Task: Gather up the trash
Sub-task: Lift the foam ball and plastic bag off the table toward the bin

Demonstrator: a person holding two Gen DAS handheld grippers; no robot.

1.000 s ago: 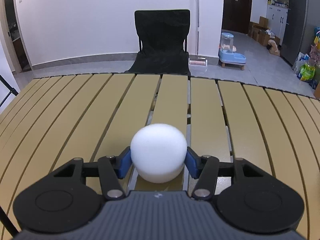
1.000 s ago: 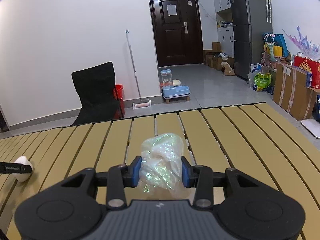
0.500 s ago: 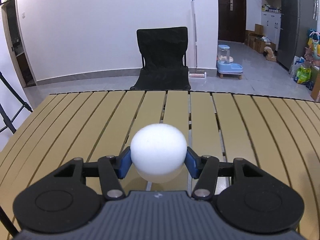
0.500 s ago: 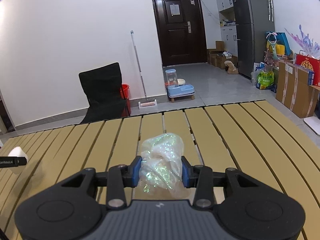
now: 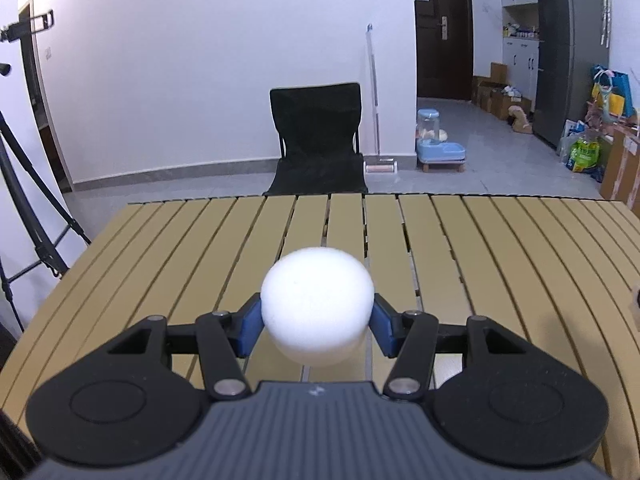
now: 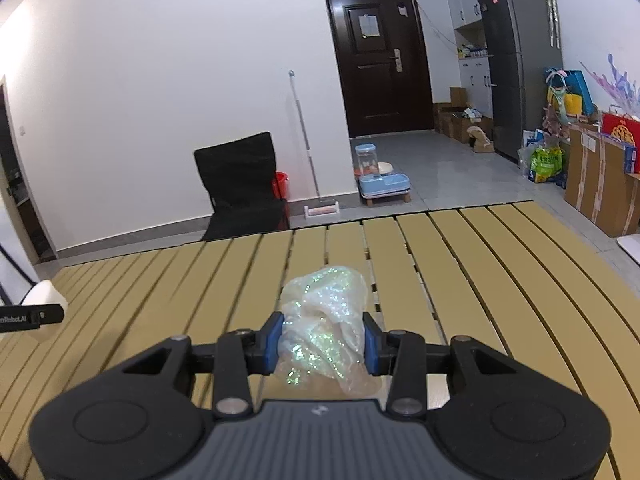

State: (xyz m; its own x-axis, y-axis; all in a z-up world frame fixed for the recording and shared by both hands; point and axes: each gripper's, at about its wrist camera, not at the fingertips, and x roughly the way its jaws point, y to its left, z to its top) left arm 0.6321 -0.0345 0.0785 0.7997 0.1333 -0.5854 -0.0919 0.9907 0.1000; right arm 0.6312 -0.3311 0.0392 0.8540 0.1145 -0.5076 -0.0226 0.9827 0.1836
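holding two bits of trash above the slatted table [image 5: 500, 264], one per claw. my left gripper [image 5: 316, 320] is clamped on the white foam ball [image 5: 316, 304], blue pads [image 5: 248, 326] pressing its sides at about the widest part, ball clear of the slats. it looks light and a bit squashy, matte not slick, so i judge it should not slip, but a round shape can pop out if the hold drifts off the middle; keeping the pads on the equator seems best. my right gripper [image 6: 320, 344] is clamped on the crumpled iridescent plastic wrap [image 6: 326, 328], pads pinching the wad mid-body with loose folds bulging above and sagging below. i judge it near weightless, soft, crinkly and slippery; better to grab the dense middle than a loose edge, which would just pull free. hidden stuff: no bin or trash bag shows in either view, so i cannot tell where these go. undersides of both items are cut off by the claw bodies. in the right view the other claw and ball [image 6: 44, 300] are only half in frame at the left edge, blurred.
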